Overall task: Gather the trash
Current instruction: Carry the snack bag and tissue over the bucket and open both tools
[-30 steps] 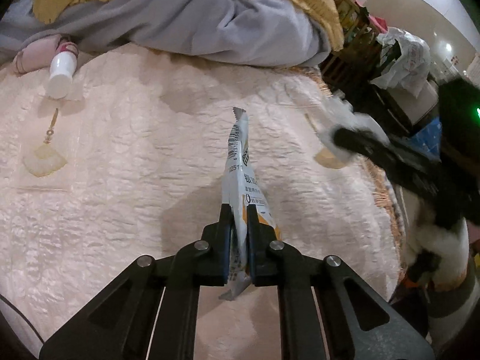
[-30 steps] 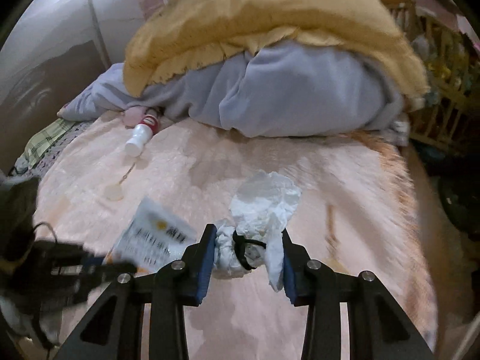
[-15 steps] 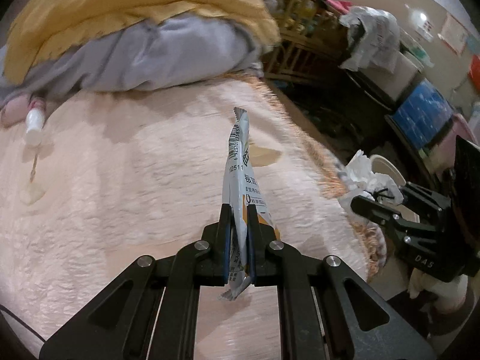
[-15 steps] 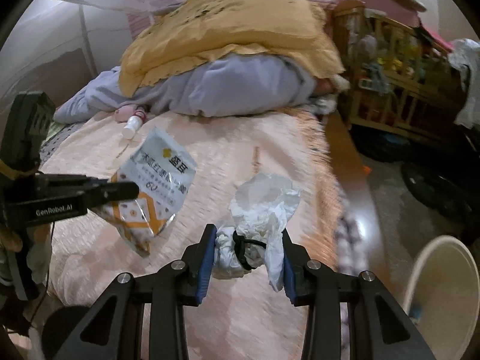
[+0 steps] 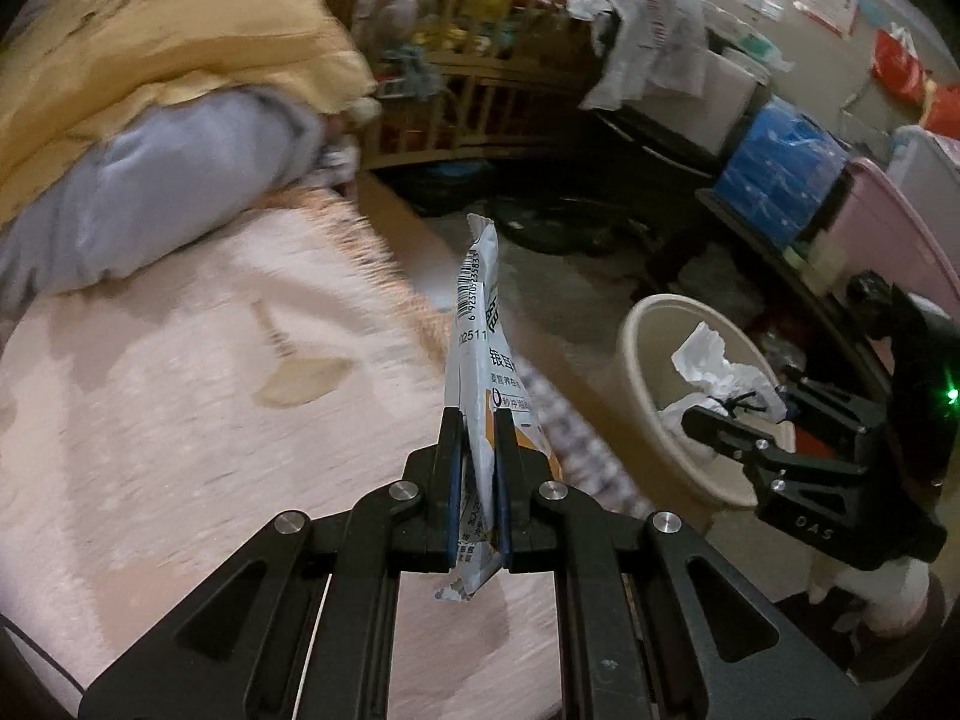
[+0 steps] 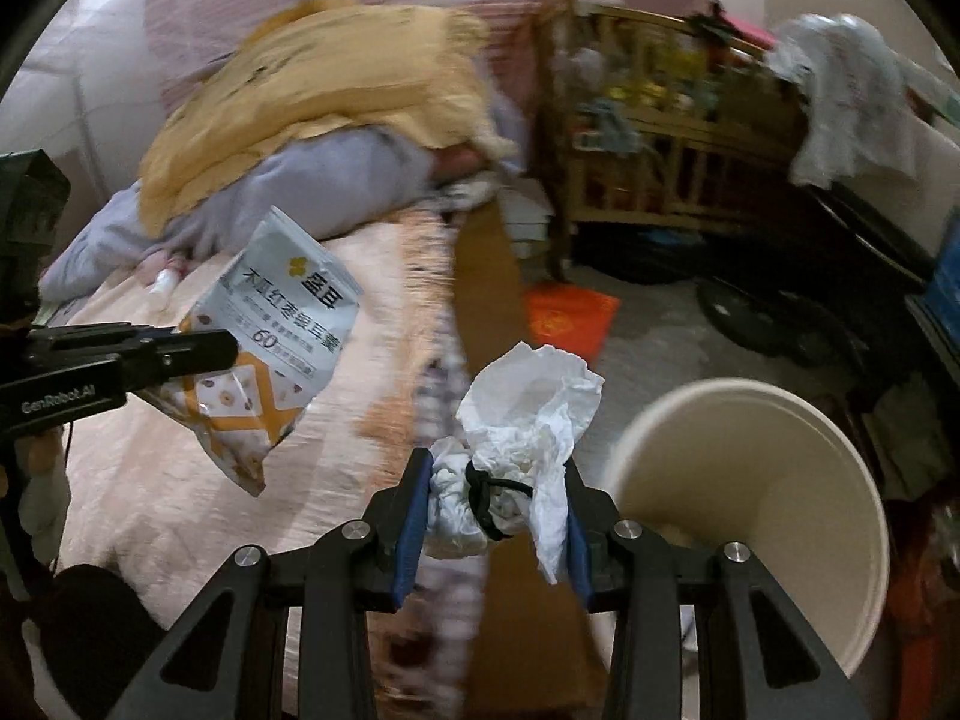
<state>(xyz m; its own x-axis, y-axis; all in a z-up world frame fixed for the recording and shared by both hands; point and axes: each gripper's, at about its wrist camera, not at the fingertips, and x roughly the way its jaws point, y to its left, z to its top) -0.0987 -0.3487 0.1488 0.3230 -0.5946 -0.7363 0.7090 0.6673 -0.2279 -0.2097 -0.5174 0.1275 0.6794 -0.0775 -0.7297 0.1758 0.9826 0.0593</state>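
Pink bed (image 5: 150, 450): yellow blanket (image 5: 150, 48), grey duvet (image 5: 150, 192) piled on it.

Two black handheld grippers, seen up close

Blue pads are fitted inside the left gripper (image 5: 478, 468) and the right gripper (image 6: 491, 516); silver screw heads are set along black linkage arms, "GenRobot.AI" is printed in white, and a green light is lit.

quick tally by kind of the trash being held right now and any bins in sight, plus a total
snack pouch, in the left claw: 1
crumpled tissue wad, in the right claw: 1
cream bin on the floor beside the bed: 1
total: 3
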